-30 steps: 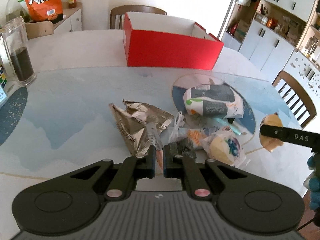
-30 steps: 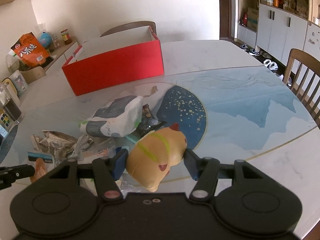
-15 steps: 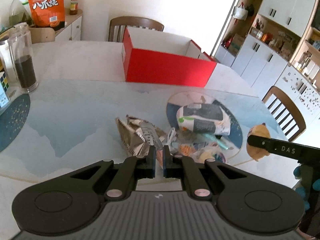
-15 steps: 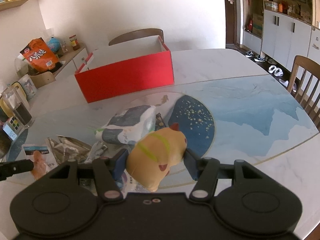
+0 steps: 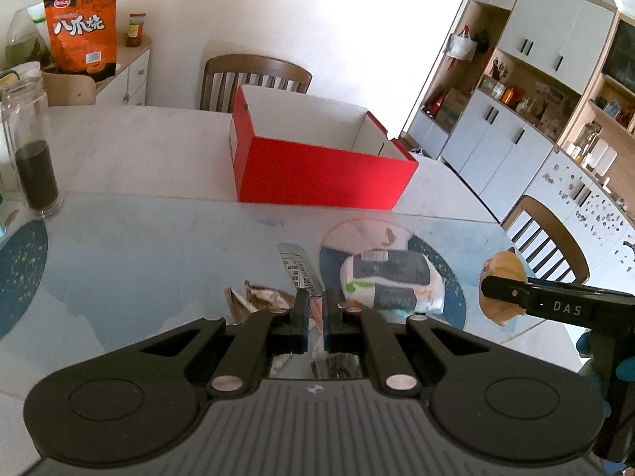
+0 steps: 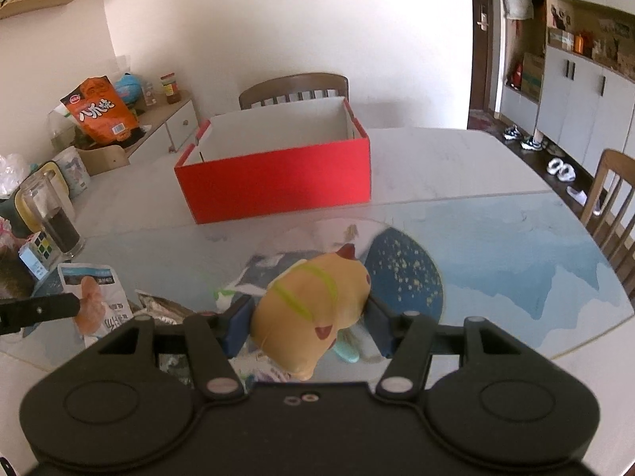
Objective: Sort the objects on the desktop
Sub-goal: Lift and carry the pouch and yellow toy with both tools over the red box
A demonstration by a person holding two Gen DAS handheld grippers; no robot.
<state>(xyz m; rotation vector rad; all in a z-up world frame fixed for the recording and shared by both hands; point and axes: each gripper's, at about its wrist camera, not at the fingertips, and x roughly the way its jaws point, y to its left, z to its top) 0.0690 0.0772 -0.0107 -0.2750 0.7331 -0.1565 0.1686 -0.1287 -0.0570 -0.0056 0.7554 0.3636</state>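
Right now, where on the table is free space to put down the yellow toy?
Bare tabletop lies right of the dark blue circle, toward the chair. Another free strip lies between the red box and the glass jar. It is crowded under the yellow toy: white-and-grey bag, foil wrappers.

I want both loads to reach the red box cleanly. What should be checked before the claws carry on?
1. Right claw grips the yellow chick-shaped soft toy: ok, pads press on both sides.
2. Left claw grips the flat printed snack packet: ok, jaws shut on it.
3. Open red cardboard box has room: ok, the visible interior looks empty.
4. Path to the box: ok, bare table in between.
5. Packet hold secure: cannot tell, only an edge is pinched.
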